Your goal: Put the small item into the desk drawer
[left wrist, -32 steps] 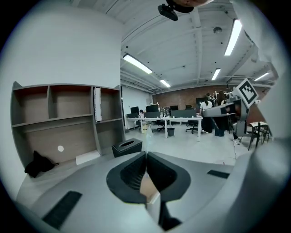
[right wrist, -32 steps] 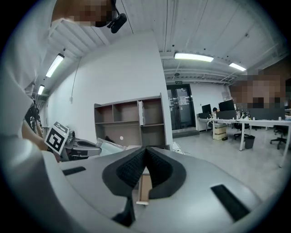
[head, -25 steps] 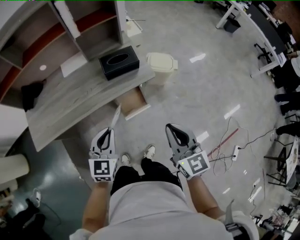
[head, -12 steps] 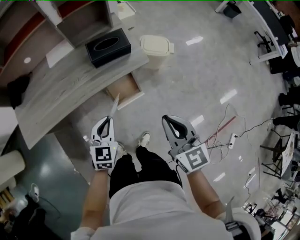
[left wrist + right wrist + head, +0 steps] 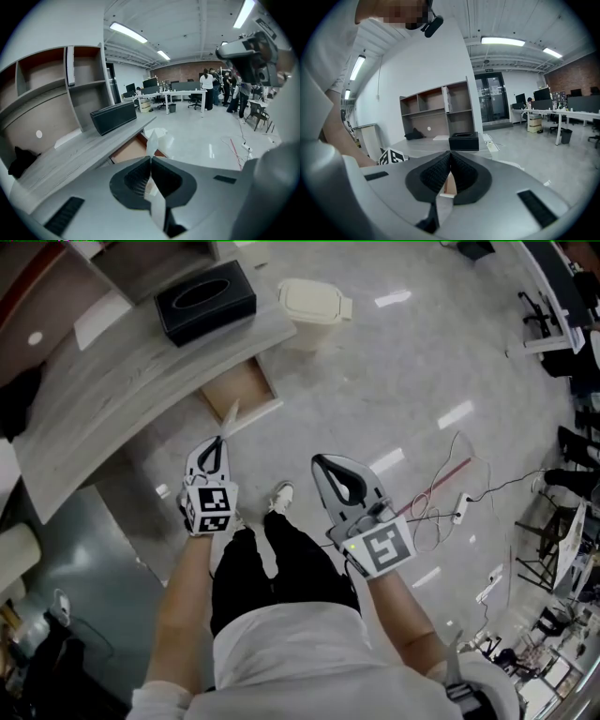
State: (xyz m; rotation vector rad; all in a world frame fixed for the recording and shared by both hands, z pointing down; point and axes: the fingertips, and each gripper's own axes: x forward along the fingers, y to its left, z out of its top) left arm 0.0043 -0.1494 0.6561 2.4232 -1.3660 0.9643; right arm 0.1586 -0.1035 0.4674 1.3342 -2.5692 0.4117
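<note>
Office, glossy grey floor (image 5: 403, 371), cables at right. Grey desk (image 5: 122, 399) upper left, its drawer (image 5: 239, 390) pulled open. Left gripper (image 5: 222, 435) is clamped on a thin white strip (image 5: 231, 414), just below the drawer in frame. Strip's long axis runs along the jaws, free end pointing up-frame at the drawer. Right gripper (image 5: 319, 461) closed, empty, centre frame.

No text, label, brand, number or sign can be read.
</note>
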